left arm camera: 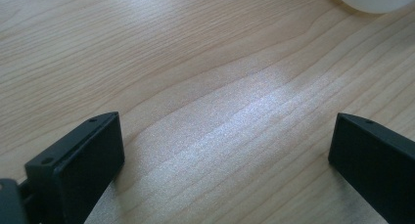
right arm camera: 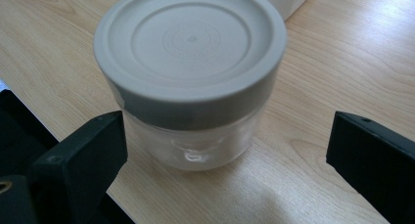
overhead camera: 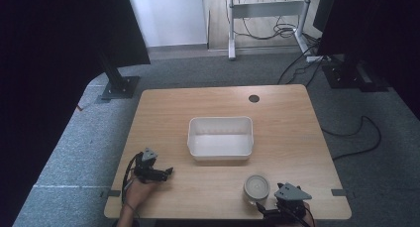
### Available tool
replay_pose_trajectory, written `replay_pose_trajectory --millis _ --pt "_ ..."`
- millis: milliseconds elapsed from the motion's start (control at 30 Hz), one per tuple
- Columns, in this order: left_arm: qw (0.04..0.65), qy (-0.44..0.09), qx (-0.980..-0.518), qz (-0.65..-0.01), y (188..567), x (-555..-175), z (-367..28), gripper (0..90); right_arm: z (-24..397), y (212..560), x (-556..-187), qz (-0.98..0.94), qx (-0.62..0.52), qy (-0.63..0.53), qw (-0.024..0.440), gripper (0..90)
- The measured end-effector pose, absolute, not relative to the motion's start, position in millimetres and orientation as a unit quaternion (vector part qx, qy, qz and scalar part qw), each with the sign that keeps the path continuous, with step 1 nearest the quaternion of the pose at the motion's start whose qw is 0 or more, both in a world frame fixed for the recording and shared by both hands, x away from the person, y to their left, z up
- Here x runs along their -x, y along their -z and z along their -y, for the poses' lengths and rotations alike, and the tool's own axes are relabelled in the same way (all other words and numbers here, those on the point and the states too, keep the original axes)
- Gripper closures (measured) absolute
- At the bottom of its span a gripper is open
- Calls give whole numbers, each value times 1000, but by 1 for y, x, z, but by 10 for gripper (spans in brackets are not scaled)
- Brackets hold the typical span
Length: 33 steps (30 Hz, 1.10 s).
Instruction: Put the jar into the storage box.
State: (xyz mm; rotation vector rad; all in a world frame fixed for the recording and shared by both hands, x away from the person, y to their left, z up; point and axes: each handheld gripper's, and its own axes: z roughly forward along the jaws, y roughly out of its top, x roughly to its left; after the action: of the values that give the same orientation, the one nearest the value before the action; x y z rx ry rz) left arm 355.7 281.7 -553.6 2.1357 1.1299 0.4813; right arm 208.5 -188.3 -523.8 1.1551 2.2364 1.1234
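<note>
Left claw (overhead camera: 168, 172) and right claw (overhead camera: 265, 203), both low, jaws wide apart.

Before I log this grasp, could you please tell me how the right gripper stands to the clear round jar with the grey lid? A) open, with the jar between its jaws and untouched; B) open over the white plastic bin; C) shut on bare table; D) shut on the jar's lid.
A: in the right gripper view the right gripper has its jaws wide apart, with gaps to the clear round jar with the grey lid on both sides.
</note>
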Motion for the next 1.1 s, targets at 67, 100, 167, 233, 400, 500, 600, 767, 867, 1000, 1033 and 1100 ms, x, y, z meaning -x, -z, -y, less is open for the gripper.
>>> replay_pose_trajectory --millis 67,100,167,233,400,500,600,767,867,1000,1033,1100 --pt "333 -184 -818 -433 554 -356 -282 0 187 524 -210 -798 -409 -400 189 14" --pt "332 -185 -818 -432 554 -356 -282 0 186 525 -210 -798 -408 -401 188 13" --pt "333 -184 -818 -432 554 -356 -282 0 185 525 -211 -800 -407 -401 186 13" --pt "332 -184 -818 -432 554 -356 -282 0 184 525 -212 -800 -406 -400 185 14" --pt "332 -185 -818 -432 554 -356 -282 0 179 525 -215 -803 -399 -403 180 17" --pt "332 -184 -818 -432 554 -356 -282 0 173 526 -219 -807 -393 -404 176 21" --pt "333 -184 -818 -433 554 -356 -282 0 171 526 -221 -808 -392 -403 173 22" --pt "332 -185 -818 -432 554 -356 -282 0 167 529 -227 -809 -393 -404 166 32" --pt "332 -185 -818 -432 554 -356 -282 0 164 530 -230 -810 -392 -404 162 45" --pt "332 -185 -818 -432 554 -356 -282 0 161 531 -233 -811 -392 -404 162 64" --pt "332 -185 -818 -432 554 -356 -282 0 161 531 -233 -811 -392 -404 162 64" --pt "332 -185 -818 -432 554 -356 -282 0 160 532 -235 -810 -395 -403 162 75"
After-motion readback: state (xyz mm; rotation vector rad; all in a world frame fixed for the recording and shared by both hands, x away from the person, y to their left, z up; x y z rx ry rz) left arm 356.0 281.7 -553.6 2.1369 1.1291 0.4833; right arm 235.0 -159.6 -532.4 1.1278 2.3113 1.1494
